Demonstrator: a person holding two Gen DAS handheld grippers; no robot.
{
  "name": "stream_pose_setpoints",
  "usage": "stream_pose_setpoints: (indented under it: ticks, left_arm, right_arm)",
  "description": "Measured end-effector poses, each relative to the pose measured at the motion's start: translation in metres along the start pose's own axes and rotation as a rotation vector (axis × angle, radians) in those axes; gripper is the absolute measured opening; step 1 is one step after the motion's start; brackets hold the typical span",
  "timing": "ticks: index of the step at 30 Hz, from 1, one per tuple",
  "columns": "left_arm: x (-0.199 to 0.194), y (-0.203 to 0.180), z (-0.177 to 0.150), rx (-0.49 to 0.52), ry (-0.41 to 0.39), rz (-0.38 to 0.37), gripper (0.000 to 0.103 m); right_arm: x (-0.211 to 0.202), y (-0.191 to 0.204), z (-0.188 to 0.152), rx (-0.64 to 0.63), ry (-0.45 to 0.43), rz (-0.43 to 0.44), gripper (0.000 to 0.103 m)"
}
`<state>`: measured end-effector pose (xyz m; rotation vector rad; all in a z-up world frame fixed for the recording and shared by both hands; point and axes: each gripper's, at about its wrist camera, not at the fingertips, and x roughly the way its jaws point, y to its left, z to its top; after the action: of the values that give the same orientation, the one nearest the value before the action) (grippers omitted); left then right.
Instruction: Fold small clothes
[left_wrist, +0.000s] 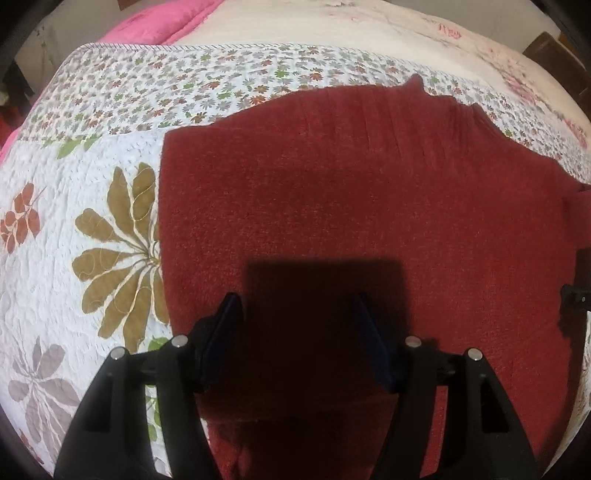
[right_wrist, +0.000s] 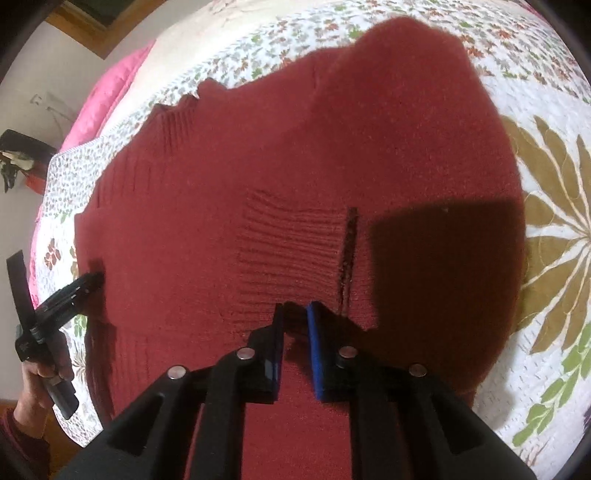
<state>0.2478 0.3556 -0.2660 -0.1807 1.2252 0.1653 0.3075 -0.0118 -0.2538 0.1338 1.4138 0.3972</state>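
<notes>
The red sweater (left_wrist: 369, 206) runs off the bottom and right edges of the left wrist view, and its lower hem is hidden under the left tool (left_wrist: 295, 306). In the right wrist view, the right tool (right_wrist: 295, 314) covers the cuff edge (right_wrist: 295, 240) it pinches. The clutter (right_wrist: 14, 162) beyond the bed (right_wrist: 546, 110) is too blurred to identify.

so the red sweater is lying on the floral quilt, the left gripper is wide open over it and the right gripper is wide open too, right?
Not quite. The right gripper is nearly closed, its pads pinching the ribbed cuff, as the right wrist view shows. The rest holds: the red sweater lies on the floral quilt, and the left gripper is wide open over it.
</notes>
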Motion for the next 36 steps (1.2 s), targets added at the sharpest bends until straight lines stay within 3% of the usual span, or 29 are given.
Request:
stream_pose_setpoints:
  ticks: [1, 3, 7, 19, 23, 30, 36]
  left_arm:
    - [-0.004, 0.001, 0.001, -0.009, 0.0, -0.007, 0.064]
    - [-0.021, 0.004, -0.001, -0.03, -0.012, -0.028, 0.065]
    - [-0.057, 0.01, -0.03, -0.016, -0.037, -0.038, 0.073]
    - [-0.104, 0.033, -0.188, -0.064, 0.119, 0.0, 0.073]
    - [-0.115, 0.034, -0.24, -0.066, 0.172, 0.006, 0.073]
    - [-0.116, 0.029, -0.295, -0.069, 0.24, -0.035, 0.075]
    - [-0.107, 0.026, -0.327, -0.104, 0.278, -0.053, 0.075]
  right_arm:
    - [-0.005, 0.001, -0.001, 0.001, -0.009, 0.006, 0.016]
    - [-0.024, 0.003, -0.007, -0.005, -0.041, 0.017, 0.03]
    - [-0.056, -0.001, -0.036, -0.033, -0.073, 0.004, 0.032]
    - [-0.091, -0.042, -0.195, 0.041, 0.037, -0.063, 0.039]
    - [-0.101, -0.047, -0.241, 0.009, 0.063, -0.116, 0.051]
    - [-0.1, -0.067, -0.316, 0.077, 0.142, -0.048, 0.058]
    - [-0.089, -0.082, -0.333, 0.134, 0.153, -0.006, 0.059]
